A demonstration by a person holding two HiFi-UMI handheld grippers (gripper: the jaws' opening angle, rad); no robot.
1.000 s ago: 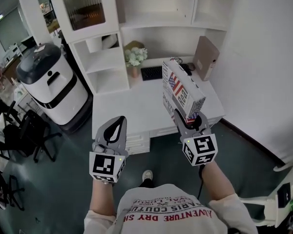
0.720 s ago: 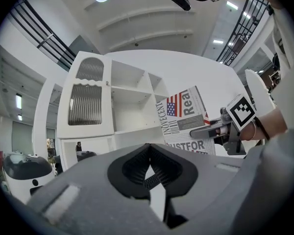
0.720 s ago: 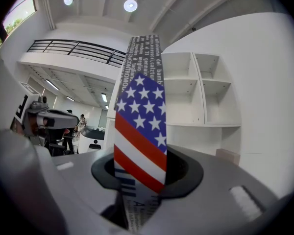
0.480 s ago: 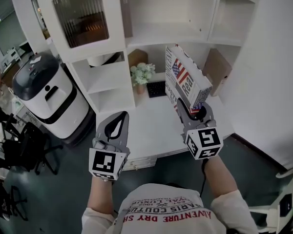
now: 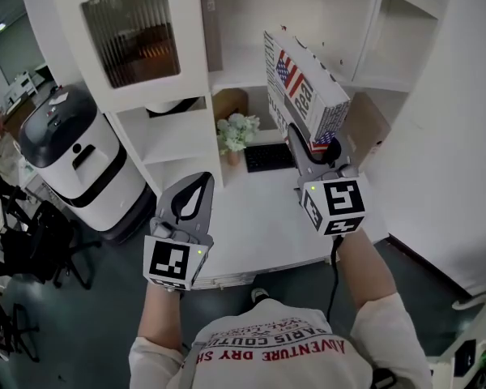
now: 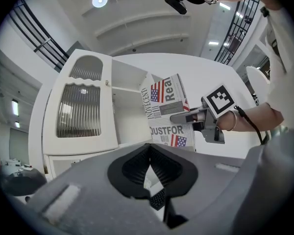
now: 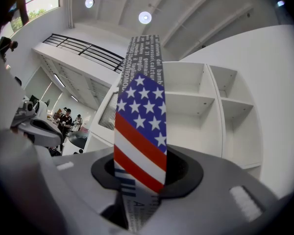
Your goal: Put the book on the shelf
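The book (image 5: pixel 304 87) has a stars-and-stripes cover and stands upright on edge, raised in front of the white shelf unit's (image 5: pixel 241 70) open upper compartments. My right gripper (image 5: pixel 312 148) is shut on its lower edge. In the right gripper view the book's flag spine (image 7: pixel 139 131) rises from between the jaws, with the shelf compartments (image 7: pixel 191 97) behind. My left gripper (image 5: pixel 201 181) hangs lower left of the book, shut and empty. The left gripper view shows its closed tips (image 6: pixel 149 163) and, beyond them, the book (image 6: pixel 166 114) in the right gripper (image 6: pixel 186 117).
Below the shelves is a white desk (image 5: pixel 259 213) with a flower vase (image 5: pixel 236 132), a dark keyboard (image 5: pixel 269 157) and a brown folder (image 5: pixel 371 132) leaning at the right. A ribbed glass cabinet door (image 5: pixel 130 35) is upper left. A white-and-black round appliance (image 5: pixel 77 148) stands on the floor left.
Both grippers have risen and moved in toward the shelf unit. The book has gone from above the desk to in front of the upper shelf compartments.
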